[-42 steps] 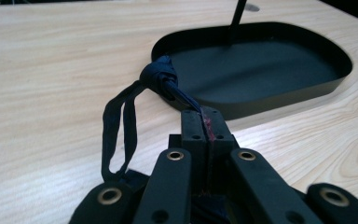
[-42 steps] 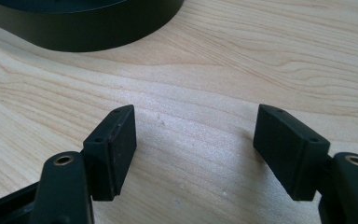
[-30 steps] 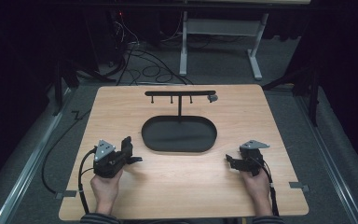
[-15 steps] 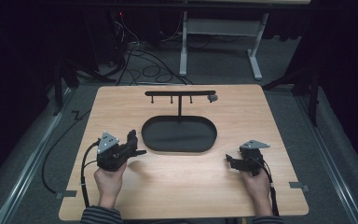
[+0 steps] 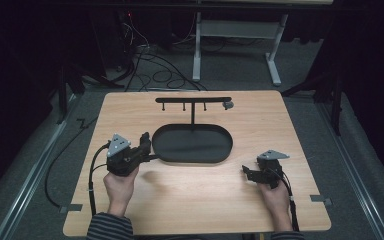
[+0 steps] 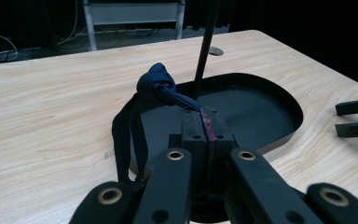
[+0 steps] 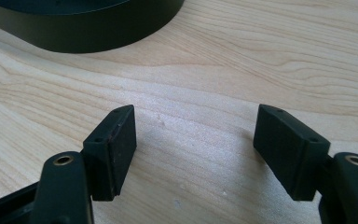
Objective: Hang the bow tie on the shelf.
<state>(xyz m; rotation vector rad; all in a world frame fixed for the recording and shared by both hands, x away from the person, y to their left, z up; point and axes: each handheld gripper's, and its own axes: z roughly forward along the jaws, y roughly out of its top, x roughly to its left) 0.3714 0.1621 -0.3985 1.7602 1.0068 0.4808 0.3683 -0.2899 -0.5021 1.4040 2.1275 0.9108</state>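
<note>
High view, surface: one light wood-grain surface (image 5: 200, 200), rectangular with rounded corners, standing on grey carpeted floor (image 5: 40, 150).

Item, centre of surface: black oval tray (image 5: 192, 143) with a raised rim. A thin black post rises from its far side and carries a horizontal black bar (image 5: 193, 100) with small pegs hanging beneath and a grey knob at its right end.

Item, left tool (image 5: 141, 148): held in the person's left hand (image 5: 119, 184) at the tray's left end, grey three-cornered plate on top, black cable trailing off the near left edge. In the left gripper view its jaws are pressed together on a dark navy cloth strap (image 6: 158, 88), knotted just beyond the jaw tips and looping down at the left, over the tray rim.

Item, right tool (image 5: 246, 172): held in the right hand (image 5: 276, 200) near the tray's right end, apart from it. In the right gripper view its jaws stand wide apart over bare wood, holding nothing.

Room: dark. White metal desk frame (image 5: 230, 45) beyond the surface; loose cables (image 5: 145, 55) on the floor at far left.
</note>
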